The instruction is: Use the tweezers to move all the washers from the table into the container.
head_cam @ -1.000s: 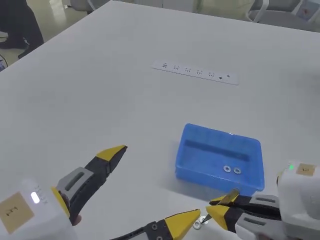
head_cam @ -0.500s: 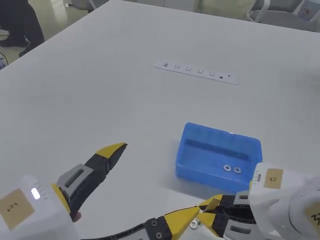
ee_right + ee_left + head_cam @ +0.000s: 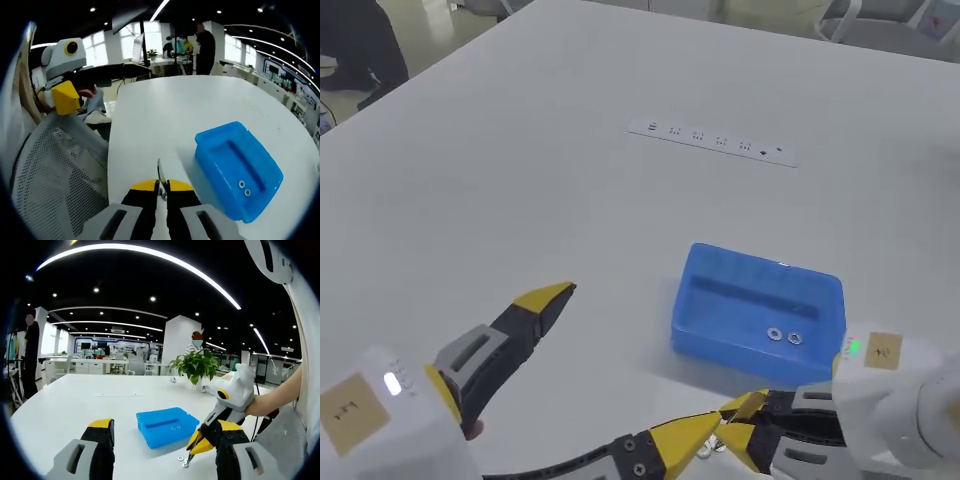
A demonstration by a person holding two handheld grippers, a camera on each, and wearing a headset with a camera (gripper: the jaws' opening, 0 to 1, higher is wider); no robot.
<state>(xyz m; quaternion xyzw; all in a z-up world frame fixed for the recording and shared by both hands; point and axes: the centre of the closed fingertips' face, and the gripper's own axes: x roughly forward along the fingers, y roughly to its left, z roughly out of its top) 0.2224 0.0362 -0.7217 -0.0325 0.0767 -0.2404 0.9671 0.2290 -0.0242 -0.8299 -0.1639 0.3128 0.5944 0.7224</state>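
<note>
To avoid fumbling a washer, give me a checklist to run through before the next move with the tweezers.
1. Grip: right gripper shut on the tweezers: ok.
2. Tip position: tweezers tip down by the loose washers on the table: ok.
3. Pinch: a washer actually held in the tip: cannot tell, too small.
4. Target: container open and near, two washers lying inside: ok.
5. Clearance: left gripper is open, with one jaw close beside the tweezers tip: cannot tell whether it is clear.
</note>
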